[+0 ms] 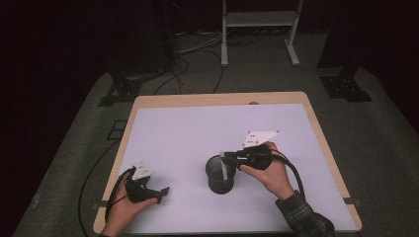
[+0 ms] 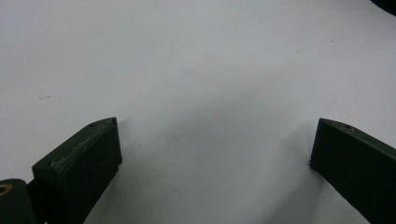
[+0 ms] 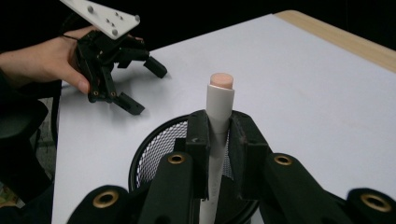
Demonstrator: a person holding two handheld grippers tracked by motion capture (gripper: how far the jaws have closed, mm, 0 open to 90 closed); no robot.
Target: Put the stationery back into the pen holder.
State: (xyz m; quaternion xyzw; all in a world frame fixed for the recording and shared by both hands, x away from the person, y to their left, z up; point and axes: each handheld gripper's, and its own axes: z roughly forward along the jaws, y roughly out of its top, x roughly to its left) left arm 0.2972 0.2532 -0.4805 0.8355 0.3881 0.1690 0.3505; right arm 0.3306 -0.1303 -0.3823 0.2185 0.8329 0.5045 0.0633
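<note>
The right gripper [image 3: 219, 154] pinches a white marker [image 3: 218, 107] upright over the mesh cup [image 1: 220, 176], mid-frame. Likely next: lower, release. The left gripper [image 1: 148, 190], jaws spread, rests on the desk [image 1: 197, 128] lower left.

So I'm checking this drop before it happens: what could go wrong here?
The right gripper pinches the white pen low, so it could tilt or slip. The mesh cup stands free, with the left gripper away from it, so a nudge could tip it.
</note>
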